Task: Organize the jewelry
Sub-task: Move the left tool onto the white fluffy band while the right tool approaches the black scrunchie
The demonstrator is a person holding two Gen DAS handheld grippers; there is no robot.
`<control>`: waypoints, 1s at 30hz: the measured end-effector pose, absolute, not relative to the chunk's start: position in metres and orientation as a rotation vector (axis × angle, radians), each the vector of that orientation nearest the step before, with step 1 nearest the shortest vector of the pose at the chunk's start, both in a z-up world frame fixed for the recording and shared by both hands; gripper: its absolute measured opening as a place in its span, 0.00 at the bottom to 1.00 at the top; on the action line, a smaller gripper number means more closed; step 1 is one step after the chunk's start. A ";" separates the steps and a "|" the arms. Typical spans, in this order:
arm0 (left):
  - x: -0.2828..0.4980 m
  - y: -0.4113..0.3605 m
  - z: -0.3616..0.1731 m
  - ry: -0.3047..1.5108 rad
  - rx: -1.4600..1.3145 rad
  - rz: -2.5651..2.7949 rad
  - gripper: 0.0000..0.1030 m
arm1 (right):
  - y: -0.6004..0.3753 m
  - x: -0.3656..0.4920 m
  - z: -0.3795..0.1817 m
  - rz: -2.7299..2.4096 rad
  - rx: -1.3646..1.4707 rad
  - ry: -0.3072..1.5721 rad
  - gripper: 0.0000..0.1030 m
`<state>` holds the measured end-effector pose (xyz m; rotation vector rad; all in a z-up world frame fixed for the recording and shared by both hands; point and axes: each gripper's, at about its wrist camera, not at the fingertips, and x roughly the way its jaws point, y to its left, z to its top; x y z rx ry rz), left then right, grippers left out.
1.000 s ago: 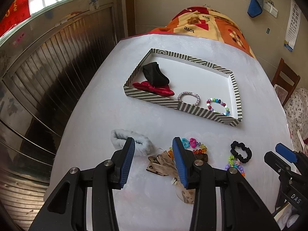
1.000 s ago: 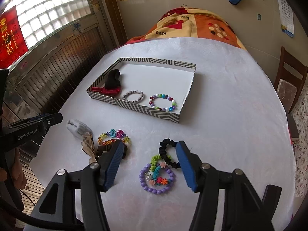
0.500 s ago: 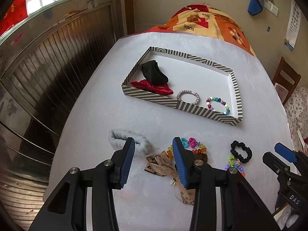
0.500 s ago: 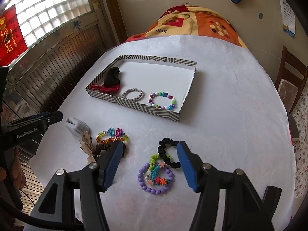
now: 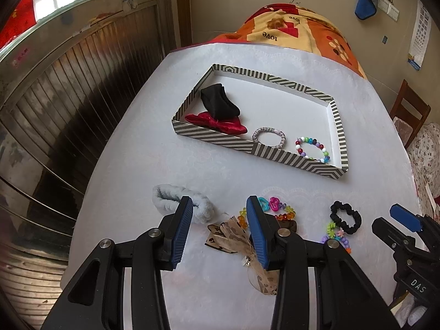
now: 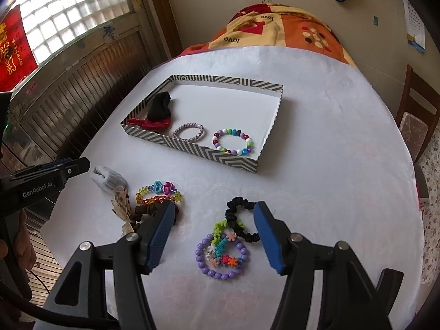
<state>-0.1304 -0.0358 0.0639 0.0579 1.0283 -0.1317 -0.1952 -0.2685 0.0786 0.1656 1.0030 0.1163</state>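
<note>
The table [image 6: 330, 165] carries a matt white cloth with a faint embossed pattern. The striped tray [image 6: 220, 159] looks like matt cardboard. Bead bracelet [image 6: 233, 141] is glossy plastic; red bow [image 5: 220, 122] is shiny satin; grey scrunchie [image 5: 165, 196] is fluffy fabric.

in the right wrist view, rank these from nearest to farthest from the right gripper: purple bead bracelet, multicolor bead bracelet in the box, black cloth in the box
1. The purple bead bracelet, on the table between the open fingers of the right gripper.
2. The multicolor bead bracelet, in the near right corner of the striped box.
3. The black cloth, at the box's left wall, resting on a red bow.
</note>
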 end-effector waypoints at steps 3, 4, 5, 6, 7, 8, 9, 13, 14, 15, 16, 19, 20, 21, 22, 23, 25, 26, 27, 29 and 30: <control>-0.130 -0.036 0.062 1.037 0.061 -0.132 0.21 | -0.269 -0.195 0.078 0.116 0.167 1.005 0.62; -0.129 -0.036 0.061 1.039 0.060 -0.132 0.21 | -0.270 -0.195 0.077 0.114 0.167 1.006 0.62; -0.129 -0.035 0.061 1.043 0.057 -0.132 0.21 | -0.271 -0.195 0.077 0.113 0.168 1.006 0.62; -0.128 -0.035 0.061 1.046 0.053 -0.133 0.21 | -0.272 -0.194 0.076 0.111 0.168 1.007 0.62; -0.127 -0.034 0.061 1.047 0.051 -0.133 0.21 | -0.274 -0.194 0.075 0.108 0.170 1.009 0.62; -0.126 -0.031 0.061 1.050 0.045 -0.134 0.21 | -0.276 -0.194 0.074 0.104 0.172 1.012 0.62; -0.126 -0.030 0.061 1.054 0.038 -0.136 0.21 | -0.277 -0.194 0.074 0.102 0.172 1.014 0.62; -0.116 -0.010 0.061 1.094 -0.049 -0.142 0.21 | -0.283 -0.194 0.068 0.097 0.184 1.027 0.62; -0.113 -0.005 0.060 1.105 -0.063 -0.139 0.21 | -0.284 -0.195 0.066 0.100 0.186 1.031 0.62; -0.110 0.001 0.058 1.119 -0.084 -0.133 0.21 | -0.284 -0.195 0.065 0.102 0.187 1.037 0.62; -0.108 0.007 0.057 1.128 -0.106 -0.126 0.21 | -0.283 -0.194 0.062 0.107 0.186 1.043 0.62; -0.105 0.020 0.054 1.148 -0.159 -0.111 0.21 | -0.280 -0.193 0.058 0.116 0.188 1.052 0.62; -0.104 0.023 0.053 1.155 -0.169 -0.110 0.21 | -0.280 -0.192 0.057 0.118 0.189 1.054 0.62; -0.104 0.026 0.051 1.165 -0.183 -0.111 0.21 | -0.280 -0.193 0.056 0.119 0.190 1.056 0.62; -0.103 0.029 0.048 1.177 -0.201 -0.113 0.21 | -0.280 -0.192 0.053 0.117 0.191 1.061 0.62; -0.102 0.034 0.045 1.189 -0.222 -0.110 0.21 | -0.282 -0.192 0.053 0.113 0.192 1.065 0.62; -0.099 0.041 0.038 1.207 -0.245 -0.089 0.21 | -0.288 -0.192 0.048 0.099 0.197 1.074 0.62; -0.097 0.044 0.035 1.215 -0.255 -0.083 0.21 | -0.290 -0.193 0.047 0.092 0.198 1.078 0.62; -0.095 0.048 0.029 1.230 -0.279 -0.077 0.21 | -0.294 -0.194 0.045 0.083 0.201 1.082 0.62; -0.092 0.053 0.021 1.252 -0.321 -0.070 0.21 | -0.307 -0.196 0.040 0.052 0.216 1.094 0.62; -0.091 0.055 0.018 1.258 -0.334 -0.068 0.21 | -0.311 -0.197 0.038 0.039 0.222 1.099 0.62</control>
